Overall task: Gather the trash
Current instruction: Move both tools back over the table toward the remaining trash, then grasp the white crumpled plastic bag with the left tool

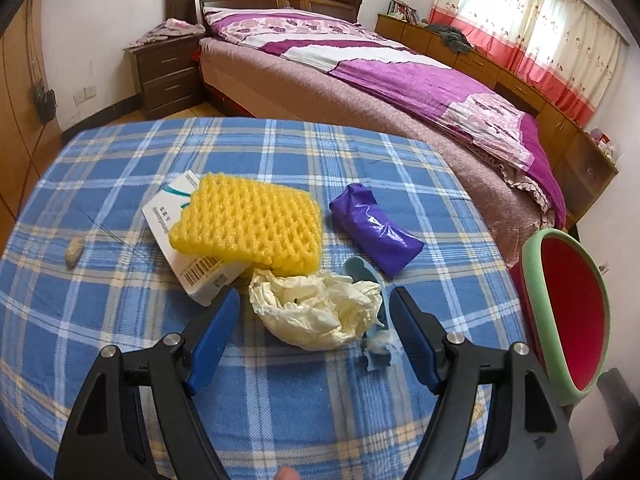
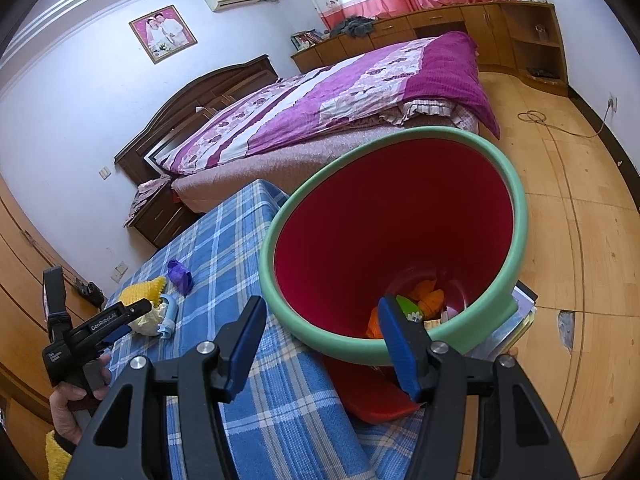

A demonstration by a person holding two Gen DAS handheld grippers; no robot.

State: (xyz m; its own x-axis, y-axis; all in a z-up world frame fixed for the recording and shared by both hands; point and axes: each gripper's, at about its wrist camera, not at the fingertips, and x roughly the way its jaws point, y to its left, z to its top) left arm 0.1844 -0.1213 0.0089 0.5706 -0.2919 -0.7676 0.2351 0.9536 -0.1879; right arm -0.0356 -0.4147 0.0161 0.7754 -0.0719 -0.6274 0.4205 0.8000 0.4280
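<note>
Crumpled wrapper (image 1: 316, 312), lower centre of frame on the table (image 1: 120, 152): being approached by released left claw (image 1: 316, 300), straddling, not touching. Right claw (image 2: 320, 320) grasping bin rim (image 2: 400, 344). Next: lowering, clenching.

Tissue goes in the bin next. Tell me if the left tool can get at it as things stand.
Probably yes. The left tool is open with the crumpled tissue right between its fingers, nothing covering it. The blue scrap beside it might get pinched along.
</note>
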